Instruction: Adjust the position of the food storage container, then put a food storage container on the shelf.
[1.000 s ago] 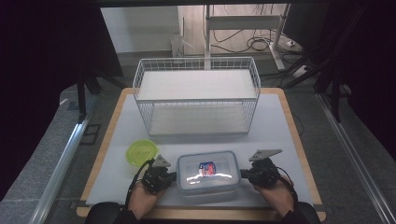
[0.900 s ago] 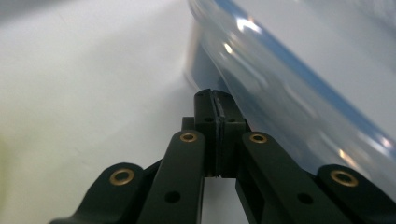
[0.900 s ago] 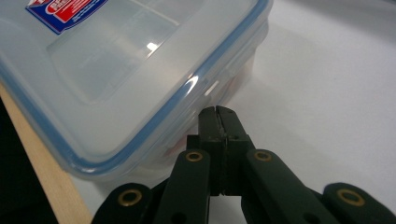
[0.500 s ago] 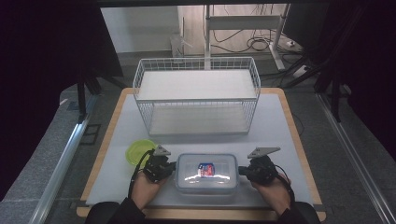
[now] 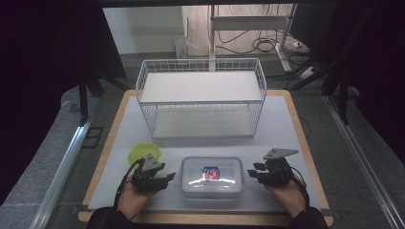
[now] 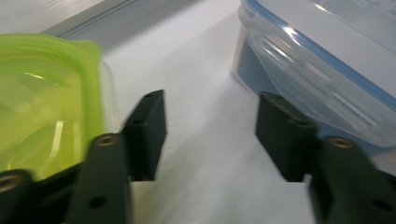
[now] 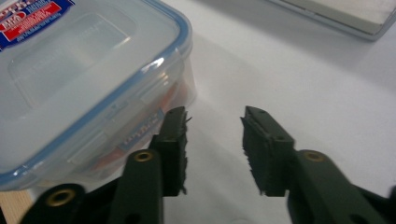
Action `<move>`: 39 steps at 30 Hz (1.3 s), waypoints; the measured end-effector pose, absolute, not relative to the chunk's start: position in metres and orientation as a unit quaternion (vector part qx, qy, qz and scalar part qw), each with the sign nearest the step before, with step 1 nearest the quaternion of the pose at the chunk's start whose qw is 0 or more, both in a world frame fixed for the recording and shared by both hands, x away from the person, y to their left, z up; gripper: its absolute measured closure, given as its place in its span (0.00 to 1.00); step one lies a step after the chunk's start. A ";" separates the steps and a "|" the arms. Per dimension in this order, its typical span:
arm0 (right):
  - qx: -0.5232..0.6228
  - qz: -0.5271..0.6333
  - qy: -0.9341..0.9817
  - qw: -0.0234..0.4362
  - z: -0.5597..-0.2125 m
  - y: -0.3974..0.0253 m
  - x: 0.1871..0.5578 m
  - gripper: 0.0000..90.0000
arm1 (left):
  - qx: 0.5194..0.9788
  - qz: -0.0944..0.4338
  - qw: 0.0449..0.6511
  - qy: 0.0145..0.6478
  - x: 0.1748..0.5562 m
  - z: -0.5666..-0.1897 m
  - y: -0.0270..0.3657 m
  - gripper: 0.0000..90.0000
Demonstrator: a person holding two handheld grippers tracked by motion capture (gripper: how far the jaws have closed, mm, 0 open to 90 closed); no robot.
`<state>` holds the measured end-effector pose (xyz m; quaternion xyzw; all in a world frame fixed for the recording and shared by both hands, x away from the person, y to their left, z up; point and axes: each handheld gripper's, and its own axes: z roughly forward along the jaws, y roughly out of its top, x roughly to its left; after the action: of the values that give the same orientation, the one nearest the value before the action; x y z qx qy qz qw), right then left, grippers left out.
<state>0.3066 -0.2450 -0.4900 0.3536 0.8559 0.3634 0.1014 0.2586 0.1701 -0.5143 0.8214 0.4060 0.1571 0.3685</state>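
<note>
Container [image 5: 212, 176] low in the frame sits between left gripper [image 5: 165, 179] and right gripper [image 5: 253, 174], both spread open, empty; close in evenly on both ends.

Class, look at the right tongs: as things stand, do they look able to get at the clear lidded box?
Probably yes. The right tongs sit open just beside the clear lidded box, at its right end, with bare table between them and nothing in the way.

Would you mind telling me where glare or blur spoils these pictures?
High view: glare whitens the clear box's lid, and the surroundings are dark. Left gripper view: the green container and clear box are soft and blurred. Right gripper view: the box label's small print is unreadable.
</note>
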 end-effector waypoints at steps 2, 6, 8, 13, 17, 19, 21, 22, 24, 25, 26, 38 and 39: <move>0.355 0.364 0.855 0.101 -0.491 -0.246 0.307 0.59 | 0.821 0.156 0.372 0.403 0.258 -0.515 0.170 0.40; 0.356 0.366 0.854 0.105 -0.490 -0.249 0.308 0.50 | 0.822 0.150 0.383 0.394 0.256 -0.514 0.167 0.32; 0.357 0.366 0.852 0.111 -0.489 -0.250 0.308 0.45 | 0.821 0.150 0.389 0.389 0.255 -0.513 0.165 0.29; 0.362 0.370 0.847 0.121 -0.487 -0.253 0.308 0.39 | 0.813 0.137 0.412 0.388 0.255 -0.509 0.167 0.26; 0.364 0.370 0.845 0.125 -0.485 -0.255 0.308 0.36 | 0.810 0.130 0.424 0.383 0.253 -0.503 0.166 0.25; 0.365 0.372 0.844 0.128 -0.484 -0.255 0.307 0.35 | 0.808 0.127 0.430 0.382 0.252 -0.501 0.166 0.23; 0.363 0.375 0.843 0.132 -0.481 -0.255 0.306 0.34 | 0.808 0.125 0.433 0.379 0.251 -0.499 0.165 0.21; 0.362 0.377 0.842 0.132 -0.480 -0.255 0.306 0.34 | 0.807 0.123 0.436 0.379 0.251 -0.498 0.164 0.21; 0.362 0.379 0.841 0.132 -0.478 -0.254 0.304 0.33 | 0.807 0.115 0.438 0.378 0.251 -0.496 0.164 0.21; 0.361 0.378 0.842 0.132 -0.477 -0.254 0.304 0.33 | 0.807 0.112 0.440 0.378 0.251 -0.495 0.163 0.20; 0.361 0.379 0.842 0.131 -0.477 -0.253 0.303 0.33 | 0.807 0.110 0.440 0.378 0.251 -0.495 0.162 0.20; 0.349 0.398 0.843 0.092 -0.468 -0.236 0.293 0.23 | 0.820 0.042 0.431 0.374 0.262 -0.497 0.150 0.09; 0.346 0.398 0.845 0.087 -0.468 -0.235 0.292 0.23 | 0.821 0.038 0.430 0.374 0.263 -0.498 0.149 0.09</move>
<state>0.2923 -0.2345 -0.4684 0.3456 0.8452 0.3983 0.0871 0.2632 0.1489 -0.4981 0.8208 0.3739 0.0382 0.4302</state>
